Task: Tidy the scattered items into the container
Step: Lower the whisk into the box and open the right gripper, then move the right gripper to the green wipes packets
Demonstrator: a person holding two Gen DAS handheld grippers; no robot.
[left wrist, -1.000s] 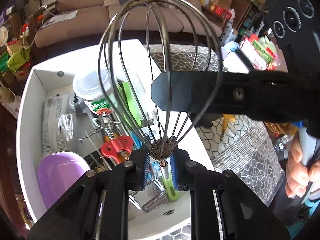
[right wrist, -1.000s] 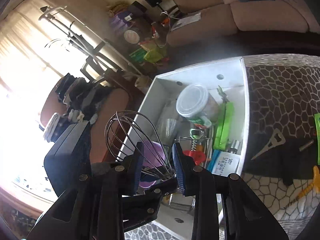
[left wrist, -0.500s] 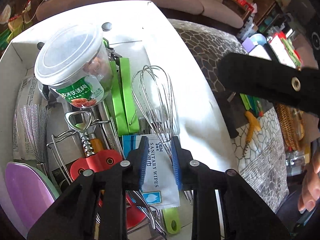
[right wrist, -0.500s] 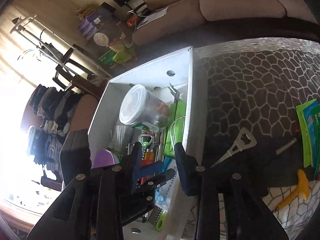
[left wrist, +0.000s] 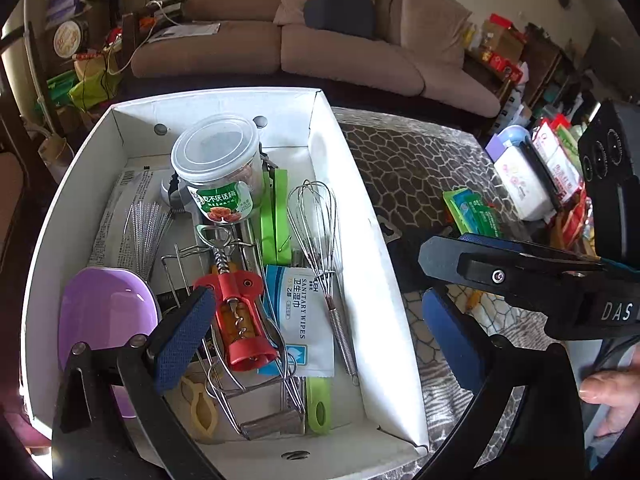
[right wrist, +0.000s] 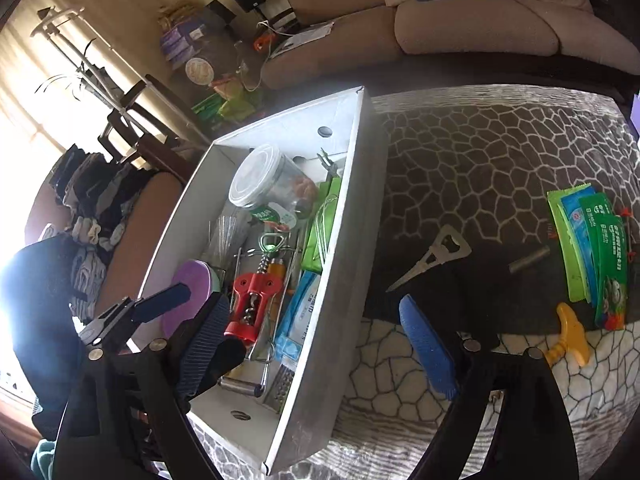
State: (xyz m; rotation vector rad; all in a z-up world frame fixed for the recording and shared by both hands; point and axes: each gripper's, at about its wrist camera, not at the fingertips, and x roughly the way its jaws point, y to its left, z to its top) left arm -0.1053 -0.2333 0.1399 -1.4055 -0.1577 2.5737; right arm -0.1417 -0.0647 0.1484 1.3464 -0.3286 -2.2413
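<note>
Whisk point(left wrist: 320, 240) now lies in the box point(left wrist: 344, 152), let go by the left gripper point(left wrist: 316, 332), now spread; right gripper point(right wrist: 320, 344) spread too; opener point(right wrist: 436, 254), probably next, waits outside

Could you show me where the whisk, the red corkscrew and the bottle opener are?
Whisk point(left wrist: 316, 224): left wrist view, on its wire loops.
Red corkscrew point(left wrist: 240, 312): left wrist view, on its red body.
Bottle opener point(right wrist: 450, 245): right wrist view, on its head, lying on the patterned cloth.
</note>
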